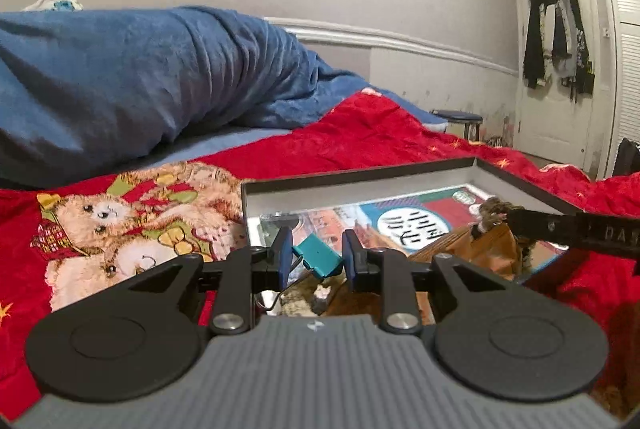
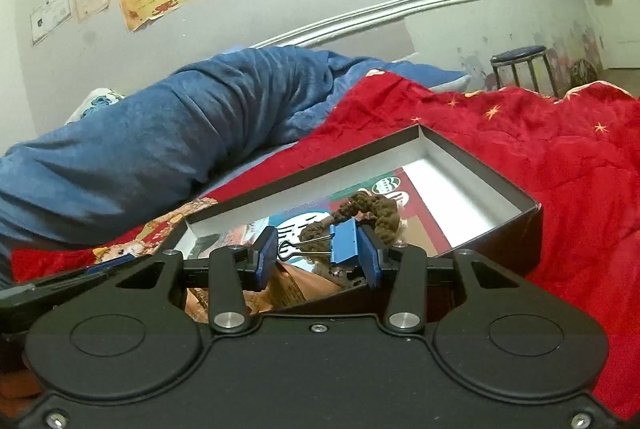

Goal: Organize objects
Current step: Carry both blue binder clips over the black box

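Observation:
A shallow dark box (image 1: 360, 171) with a pale inside lies on the red bedspread; it also shows in the right wrist view (image 2: 480, 165). Both grippers hover over its near end. My left gripper (image 1: 316, 259) has a teal binder clip (image 1: 319, 260) between its blue pads, which stand apart around the clip. My right gripper (image 2: 318, 252) has a blue binder clip (image 2: 344, 241) resting against its right pad, wire handles pointing left, jaws apart. A colourful printed card (image 1: 412, 223), a brown paper item (image 1: 476, 251) and a brown fuzzy item (image 2: 374, 213) lie in the box.
The red bedspread (image 2: 540, 157) with a teddy-bear print (image 1: 120, 229) covers the bed. A rolled blue blanket (image 1: 140, 77) lies behind the box. A stool (image 2: 520, 63) stands by the wall, and clothes hang on a door (image 1: 556, 33) at right.

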`<state>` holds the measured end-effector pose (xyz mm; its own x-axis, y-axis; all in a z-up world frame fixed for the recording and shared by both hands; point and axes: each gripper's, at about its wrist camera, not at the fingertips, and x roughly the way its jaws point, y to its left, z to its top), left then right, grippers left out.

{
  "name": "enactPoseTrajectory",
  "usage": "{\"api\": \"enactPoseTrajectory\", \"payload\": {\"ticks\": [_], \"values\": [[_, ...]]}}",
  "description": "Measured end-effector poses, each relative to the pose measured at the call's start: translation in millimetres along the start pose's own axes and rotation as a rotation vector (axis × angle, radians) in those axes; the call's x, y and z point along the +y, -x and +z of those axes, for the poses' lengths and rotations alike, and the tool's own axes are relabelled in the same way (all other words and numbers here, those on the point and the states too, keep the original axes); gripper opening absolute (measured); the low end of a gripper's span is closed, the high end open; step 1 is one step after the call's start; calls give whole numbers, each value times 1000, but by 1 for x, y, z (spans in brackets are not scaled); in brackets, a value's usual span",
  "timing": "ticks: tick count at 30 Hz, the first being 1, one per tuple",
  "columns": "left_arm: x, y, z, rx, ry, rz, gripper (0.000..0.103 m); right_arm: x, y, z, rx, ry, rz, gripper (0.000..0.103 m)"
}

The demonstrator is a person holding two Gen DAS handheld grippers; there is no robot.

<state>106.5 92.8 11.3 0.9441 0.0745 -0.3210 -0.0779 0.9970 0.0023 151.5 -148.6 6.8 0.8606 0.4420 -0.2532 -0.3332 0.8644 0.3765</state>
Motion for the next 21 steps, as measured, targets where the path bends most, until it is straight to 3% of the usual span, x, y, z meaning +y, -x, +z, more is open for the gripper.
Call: {"api": "enactPoseTrajectory", "payload": {"ticks": [3, 10, 19, 20, 21], "values": [[2, -4, -1, 26, 13, -7, 31, 2, 1, -2, -7, 16, -20, 42], [-5, 1, -6, -8, -32, 1, 32, -4, 2, -3, -13, -16, 1, 42], [-4, -2, -6, 2, -29, 3, 32, -7, 2, -2, -14, -36, 22, 42], [-4, -2, -6, 3, -28, -1, 45, -8, 1, -2, -14, -37, 24, 42], [-4, -2, -6, 3, -27, 0, 51, -8, 2, -2, -14, -38, 24, 42]]}}
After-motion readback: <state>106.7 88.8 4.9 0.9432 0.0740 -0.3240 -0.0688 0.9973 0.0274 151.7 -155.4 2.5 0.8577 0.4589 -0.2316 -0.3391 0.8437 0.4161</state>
